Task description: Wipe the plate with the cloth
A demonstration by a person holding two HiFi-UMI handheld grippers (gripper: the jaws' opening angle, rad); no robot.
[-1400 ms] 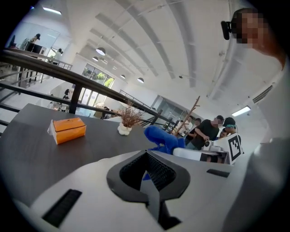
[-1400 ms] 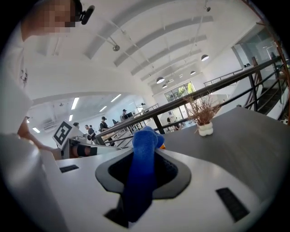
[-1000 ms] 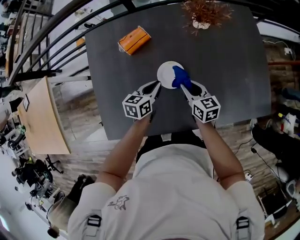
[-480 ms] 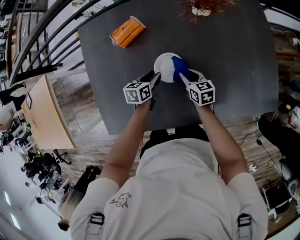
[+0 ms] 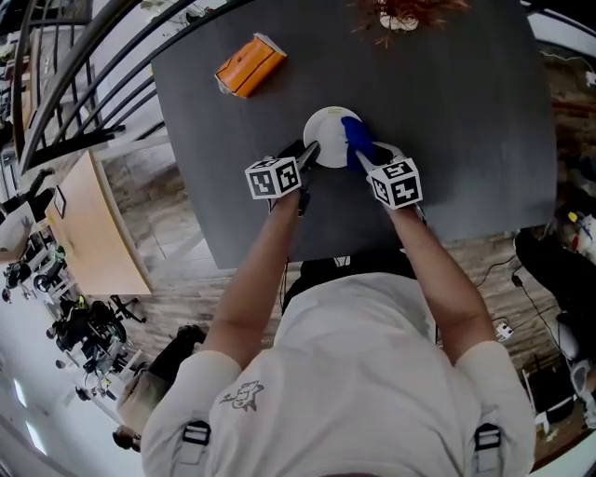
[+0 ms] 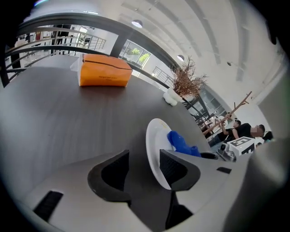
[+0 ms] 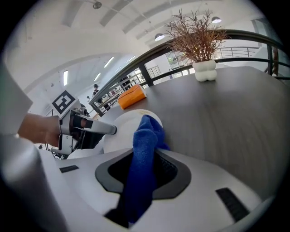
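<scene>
- Both grippers have come down toward the table [image 5: 447, 112] since the earlier frames, bringing the plate [image 5: 328, 135] with them; it now seems to rest on the dark top, though I cannot tell whether it lies quite flat.
- On the left gripper [image 5: 307, 154], the jaws have just been opening and stand wide apart. The plate's near rim sits between them, close against the right-hand jaw but no longer clamped, probably because the table now carries the plate.
- Over on the other side, the right gripper [image 5: 363, 160] is clamped on the blue cloth [image 5: 354, 138]. A bunched end sticks out past its jaws and lies over the plate's right edge, well placed for rubbing the white face.
- Wiping looks barely under way: the cloth touches only that edge.
- With nothing pinning it, the plate may skate under a stroke, so the left jaws staying at the rim makes sense as a stop.
- Well clear of both grippers, an orange box [image 5: 247, 65] and a potted dried plant [image 5: 400, 14] stand at the far side.
</scene>
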